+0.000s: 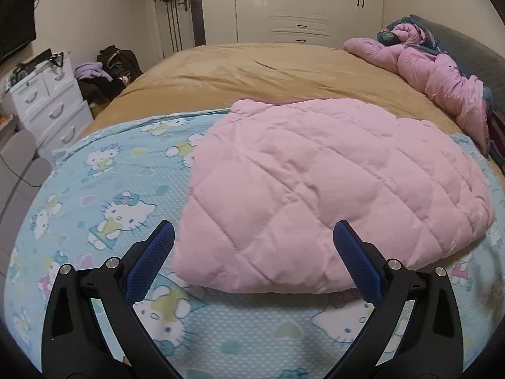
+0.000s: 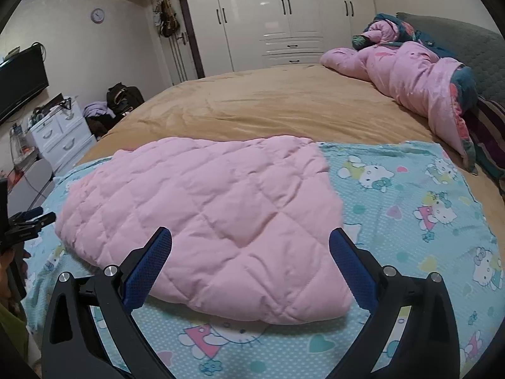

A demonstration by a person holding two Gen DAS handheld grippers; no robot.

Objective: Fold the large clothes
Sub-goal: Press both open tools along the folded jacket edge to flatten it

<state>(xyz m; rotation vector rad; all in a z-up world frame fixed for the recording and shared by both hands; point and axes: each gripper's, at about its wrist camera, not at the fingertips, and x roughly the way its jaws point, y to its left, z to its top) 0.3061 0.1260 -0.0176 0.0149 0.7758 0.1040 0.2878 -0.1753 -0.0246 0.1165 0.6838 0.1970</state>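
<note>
The pink quilted jacket (image 1: 331, 195) is lying folded on the cartoon sheet (image 1: 104, 195), just ahead of both sets of jaws. Left gripper (image 1: 254, 265) and right gripper (image 2: 251, 268) are being held wide open, empty. Long axis is running crosswise; neither is judged nearer.

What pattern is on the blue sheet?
Cartoon cats, hearts and white dots on the sheet; right wrist view.
</note>
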